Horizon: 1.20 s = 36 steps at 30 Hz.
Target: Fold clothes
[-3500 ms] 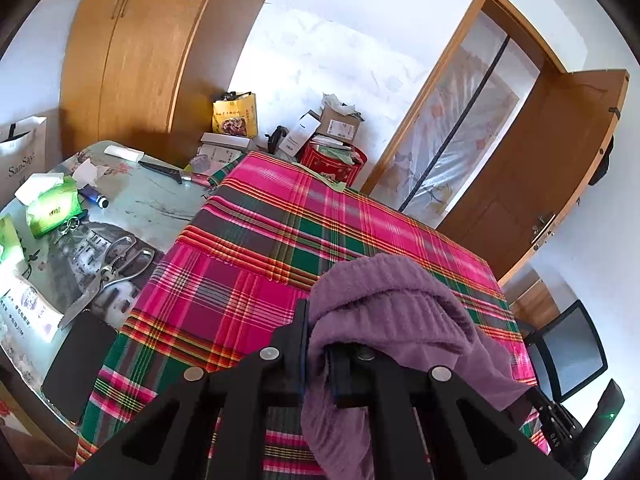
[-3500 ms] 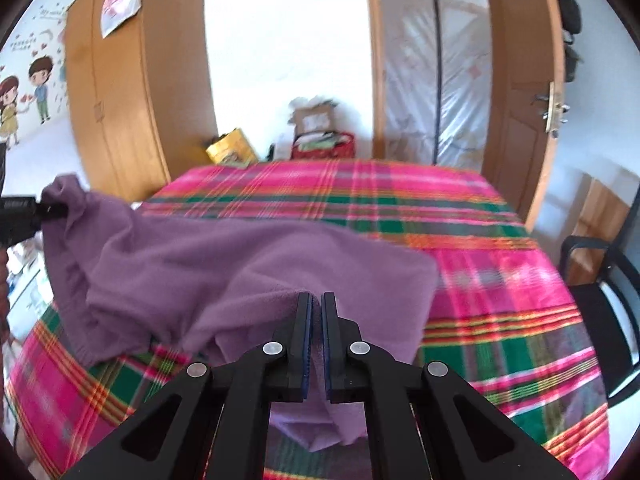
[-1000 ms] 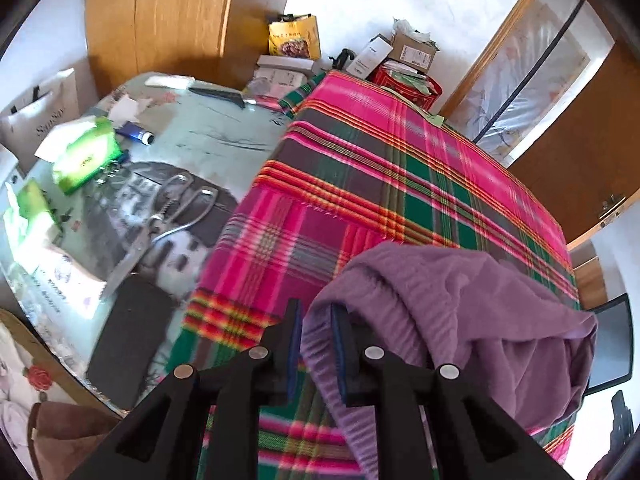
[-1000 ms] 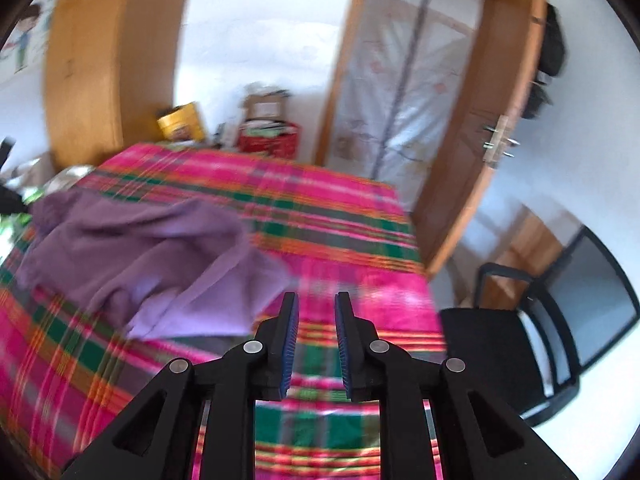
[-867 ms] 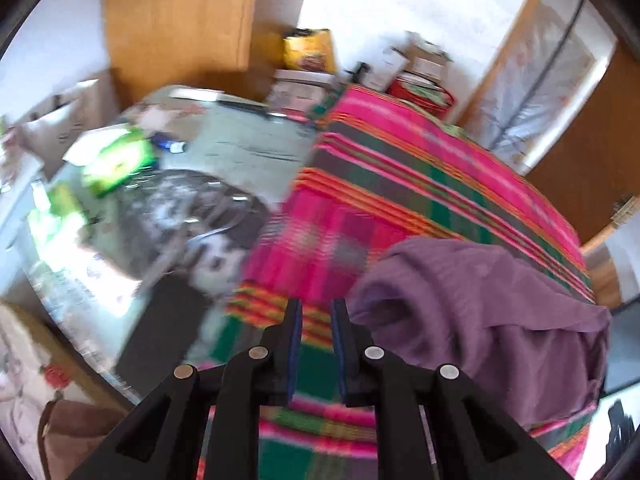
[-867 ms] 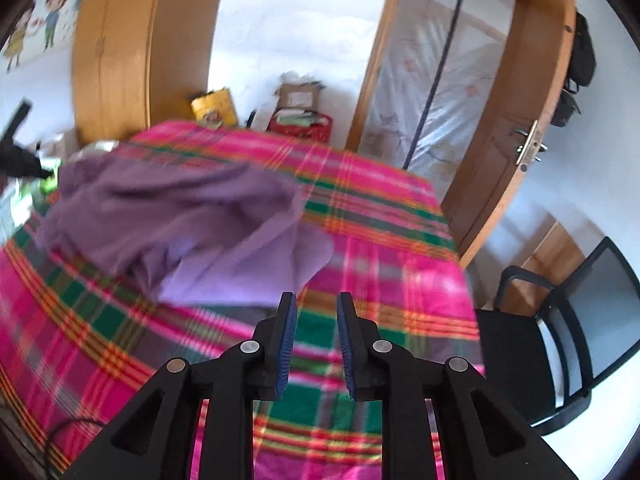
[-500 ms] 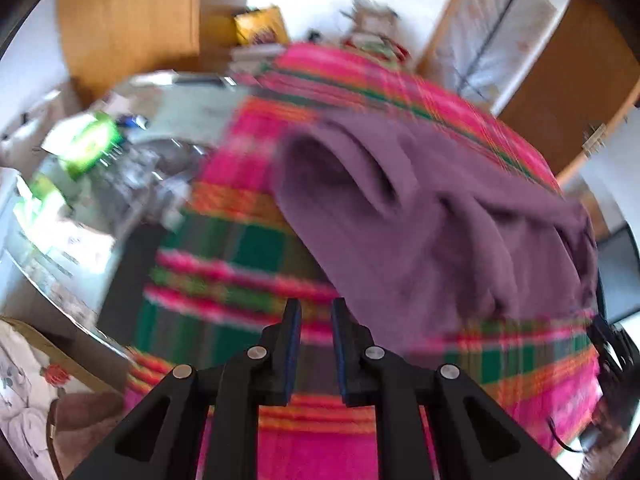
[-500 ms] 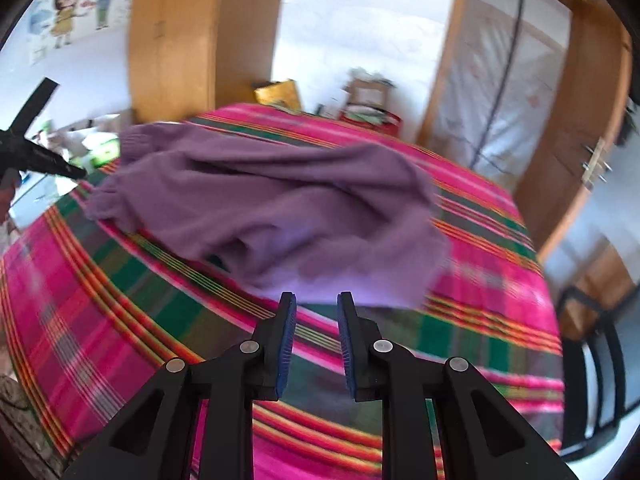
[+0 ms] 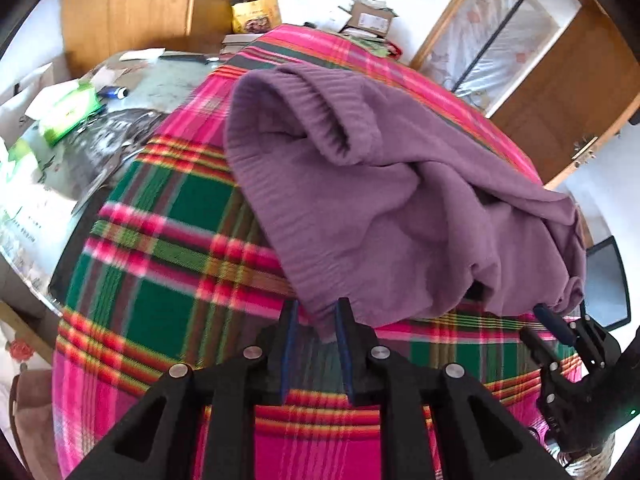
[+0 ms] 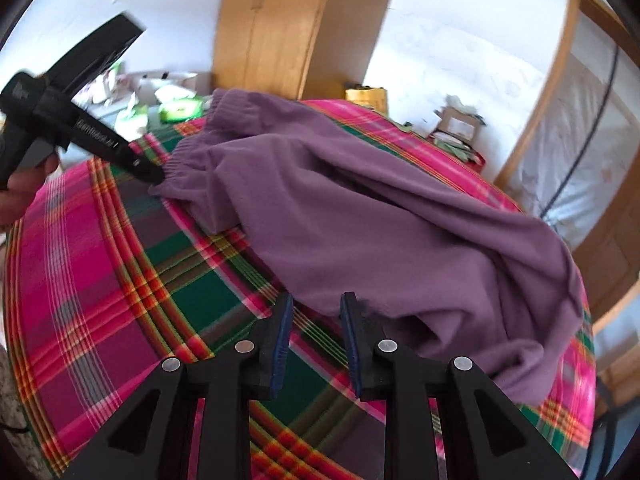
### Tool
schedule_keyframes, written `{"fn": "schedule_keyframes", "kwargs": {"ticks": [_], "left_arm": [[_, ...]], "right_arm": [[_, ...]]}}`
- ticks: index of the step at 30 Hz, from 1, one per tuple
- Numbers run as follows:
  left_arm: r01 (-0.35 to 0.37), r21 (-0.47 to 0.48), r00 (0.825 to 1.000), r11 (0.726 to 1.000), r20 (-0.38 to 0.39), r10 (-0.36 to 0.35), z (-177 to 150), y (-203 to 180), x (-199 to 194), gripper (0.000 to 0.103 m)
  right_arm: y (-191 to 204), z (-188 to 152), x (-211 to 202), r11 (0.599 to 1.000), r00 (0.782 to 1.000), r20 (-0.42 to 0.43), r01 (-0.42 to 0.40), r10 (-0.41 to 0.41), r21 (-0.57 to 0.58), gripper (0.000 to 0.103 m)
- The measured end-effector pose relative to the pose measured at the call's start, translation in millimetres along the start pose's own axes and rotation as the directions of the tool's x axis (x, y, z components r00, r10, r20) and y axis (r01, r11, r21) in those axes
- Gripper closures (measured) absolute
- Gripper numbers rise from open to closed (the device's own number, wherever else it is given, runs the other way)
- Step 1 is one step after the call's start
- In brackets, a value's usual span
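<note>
A purple knitted sweater [image 9: 380, 184] lies crumpled on the pink and green plaid cloth [image 9: 168, 264] that covers the table. Its ribbed hem faces me. My left gripper [image 9: 314, 312] is open with the hem's near left corner hanging between the jaws. My right gripper [image 10: 316, 304] is open at the near edge of the sweater [image 10: 360, 208], whose fabric reaches the gap between the jaws. The right gripper's fingertips [image 9: 548, 318] show at the sweater's right corner in the left wrist view. The left gripper [image 10: 152, 174] shows touching the hem in the right wrist view.
A glass-topped table part [image 9: 80, 128] on the left holds a green tissue pack [image 9: 68, 112], scissors and papers. A wooden wardrobe [image 10: 272, 28] stands behind, boxes [image 9: 368, 20] lie on the floor, a wooden door [image 9: 568, 92] and a black chair [image 9: 606, 280] are at right.
Both grippers let go of the sweater, which dropped onto the plaid cloth. Both grippers then moved down to its near edge, left at the left corner, right at the right.
</note>
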<state>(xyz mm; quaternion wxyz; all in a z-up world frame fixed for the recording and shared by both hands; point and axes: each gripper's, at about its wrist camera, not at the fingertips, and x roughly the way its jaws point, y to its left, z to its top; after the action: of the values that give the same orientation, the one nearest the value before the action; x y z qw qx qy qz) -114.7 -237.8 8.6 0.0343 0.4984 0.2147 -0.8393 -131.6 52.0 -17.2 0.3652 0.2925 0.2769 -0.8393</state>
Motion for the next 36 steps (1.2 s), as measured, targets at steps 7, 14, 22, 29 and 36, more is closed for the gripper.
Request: {"fn": "schedule_keyframes", "kwargs": {"ticks": [7, 14, 22, 29, 36], "left_arm": [[0.034, -0.069, 0.999, 0.997, 0.006, -0.034, 19, 7, 9, 0.084], [0.054, -0.104, 0.999, 0.993, 0.002, -0.054, 27, 14, 12, 0.084], [0.083, -0.139, 0.996, 0.987, -0.013, -0.085, 8, 28, 3, 0.084], [0.136, -0.159, 0.99, 0.978, -0.009, -0.14, -5, 33, 4, 0.082], [0.119, -0.072, 0.993, 0.99, 0.002, -0.119, -10, 15, 5, 0.081]], "right_arm": [[25, 11, 5, 0.992, 1.0, 0.014, -0.02, 0.022, -0.121, 0.077], [21, 22, 30, 0.996, 1.0, -0.017, -0.015, 0.013, -0.087, 0.077], [20, 31, 37, 0.999, 1.0, -0.001, -0.003, 0.003, -0.04, 0.082], [25, 33, 30, 1.0, 1.0, 0.019, -0.02, 0.02, -0.024, 0.083], [44, 38, 40, 0.992, 1.0, 0.003, 0.029, -0.029, -0.122, 0.072]]}}
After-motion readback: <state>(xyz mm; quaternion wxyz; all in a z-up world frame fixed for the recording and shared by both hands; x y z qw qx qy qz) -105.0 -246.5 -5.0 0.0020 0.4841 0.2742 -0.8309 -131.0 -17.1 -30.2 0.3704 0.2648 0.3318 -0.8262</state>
